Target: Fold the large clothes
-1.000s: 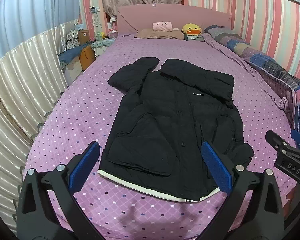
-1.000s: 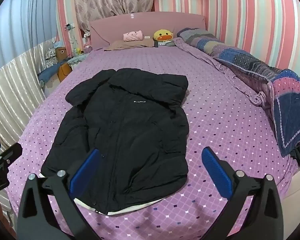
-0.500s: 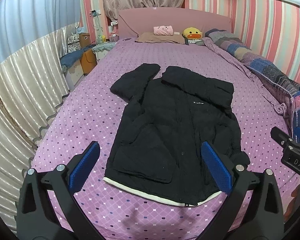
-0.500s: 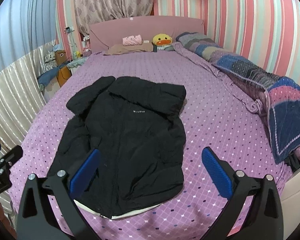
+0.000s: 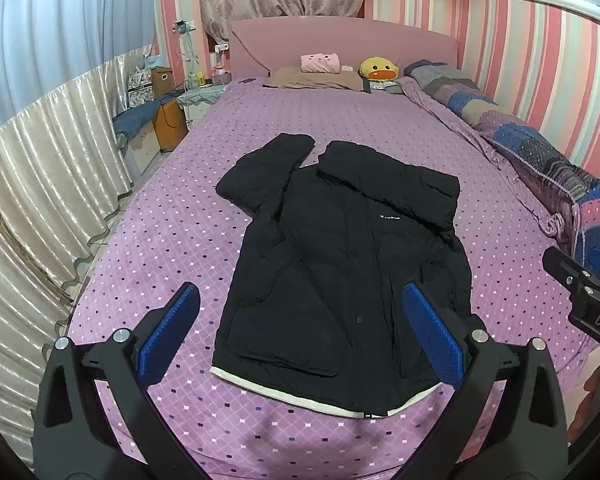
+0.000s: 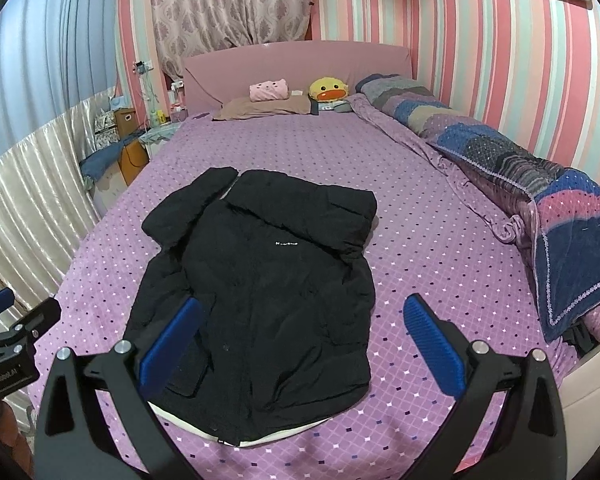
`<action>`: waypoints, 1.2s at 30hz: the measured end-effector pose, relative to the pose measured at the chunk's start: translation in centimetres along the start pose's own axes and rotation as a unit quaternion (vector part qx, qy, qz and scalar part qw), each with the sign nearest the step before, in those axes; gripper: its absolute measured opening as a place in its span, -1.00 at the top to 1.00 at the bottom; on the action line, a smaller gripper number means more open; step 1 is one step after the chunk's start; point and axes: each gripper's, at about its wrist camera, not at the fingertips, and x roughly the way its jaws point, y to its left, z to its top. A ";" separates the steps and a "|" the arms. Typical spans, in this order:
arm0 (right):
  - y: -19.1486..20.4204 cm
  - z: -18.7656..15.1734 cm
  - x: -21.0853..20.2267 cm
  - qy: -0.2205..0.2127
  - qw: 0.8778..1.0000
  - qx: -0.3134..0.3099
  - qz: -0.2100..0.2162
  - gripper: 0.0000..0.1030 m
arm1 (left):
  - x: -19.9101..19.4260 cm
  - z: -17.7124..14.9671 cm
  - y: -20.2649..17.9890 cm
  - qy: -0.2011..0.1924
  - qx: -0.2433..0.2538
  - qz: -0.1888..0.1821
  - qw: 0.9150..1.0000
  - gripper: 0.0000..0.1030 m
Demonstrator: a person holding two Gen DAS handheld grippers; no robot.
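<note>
While both tools hang above the near end of the bed, each holds nothing. Left tool: blue pads wide apart, touching nothing. Right tool: likewise spread wide, clear of the cloth. Black jacket: flat at centre frame on the purple dotted bedspread, front up, white hem nearest the cameras, one sleeve angled toward upper left.

I see a bed under a purple diamond-dotted cover filling most of the frame. A black jacket lies flat at centre, white hem toward me. At the top, by the headboard, sit a brown pillow and a yellow duck plush. A patchwork quilt is bunched along the right edge.
</note>
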 end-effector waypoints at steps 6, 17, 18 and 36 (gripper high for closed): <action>-0.2 0.9 0.4 0.005 1.000 0.009 0.004 -0.97 | 0.0 0.6 0.7 0.001 0.000 0.007 1.000 -0.94; -0.4 1.6 2.3 0.024 1.000 0.003 0.013 -0.97 | 0.7 1.8 0.6 0.010 -0.012 0.012 1.000 -0.94; -0.5 1.7 2.5 0.026 1.000 0.003 0.014 -0.97 | 0.8 2.0 0.5 0.011 -0.013 0.012 1.000 -0.94; -0.1 1.5 3.1 0.035 0.999 0.009 0.020 -0.97 | 1.3 2.8 0.8 0.022 -0.005 0.021 1.000 -0.94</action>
